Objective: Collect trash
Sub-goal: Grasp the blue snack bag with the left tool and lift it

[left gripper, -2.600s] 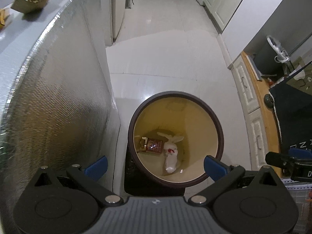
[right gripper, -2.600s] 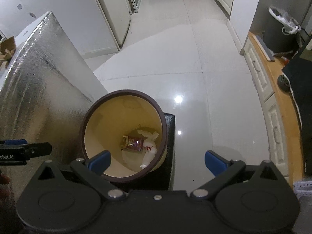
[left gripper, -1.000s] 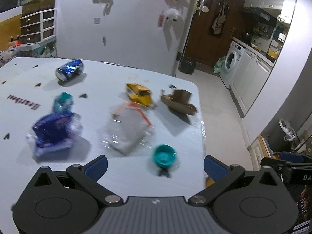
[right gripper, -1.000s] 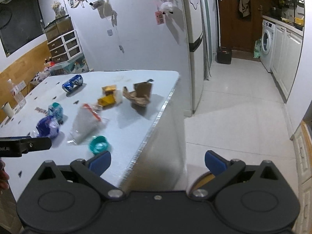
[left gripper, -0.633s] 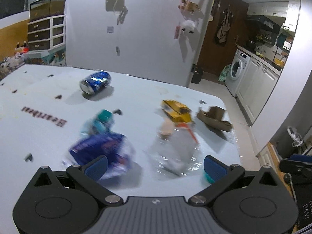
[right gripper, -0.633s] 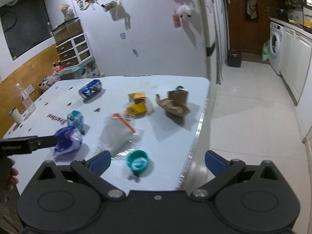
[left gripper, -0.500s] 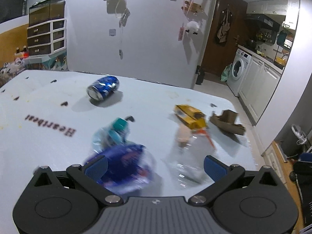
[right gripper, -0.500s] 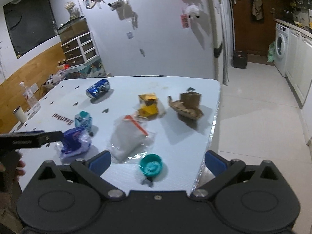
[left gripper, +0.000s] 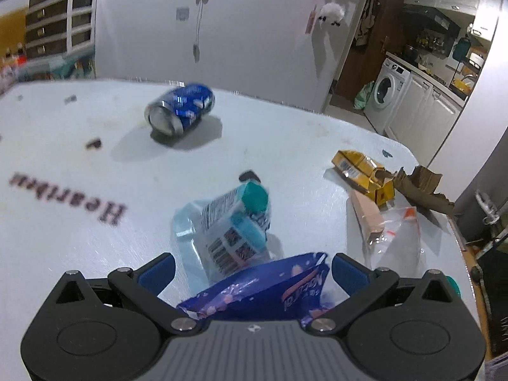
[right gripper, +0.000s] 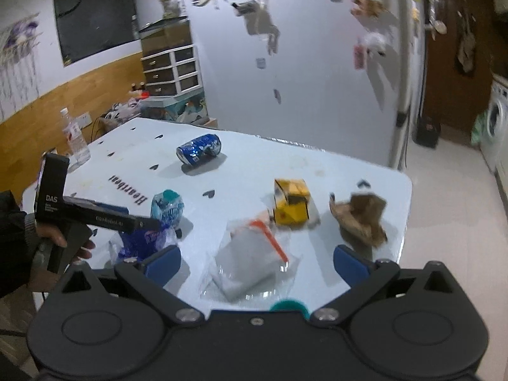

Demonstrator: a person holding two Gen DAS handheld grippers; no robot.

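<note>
Hovering low over the near edge of the desk [left gripper: 285, 133], the left tongs [left gripper: 250, 273] stand spread wide with the blue wrapper [left gripper: 263, 292] lying between their pads, apparently so that closing them would pinch it; they grip nothing yet. That wrapper looks like the piece of trash now in hand; it lies crumpled near the near edge, its long side running roughly across the tongs, from pad to pad, with its torn upper edge lifted toward the far side. Just beyond it, touching or overlapping, a squashed bottle [left gripper: 231, 225] lies flat, its long axis running away from the near edge and its green cap [left gripper: 254, 198] pointing toward the far edge. Farther off, a blue can [left gripper: 179, 109] rests on its side near the far edge. The right tongs [right gripper: 257, 266] are also wide open and empty, held above the near edge over a clear bag [right gripper: 250, 260], probably waiting their turn.
</note>
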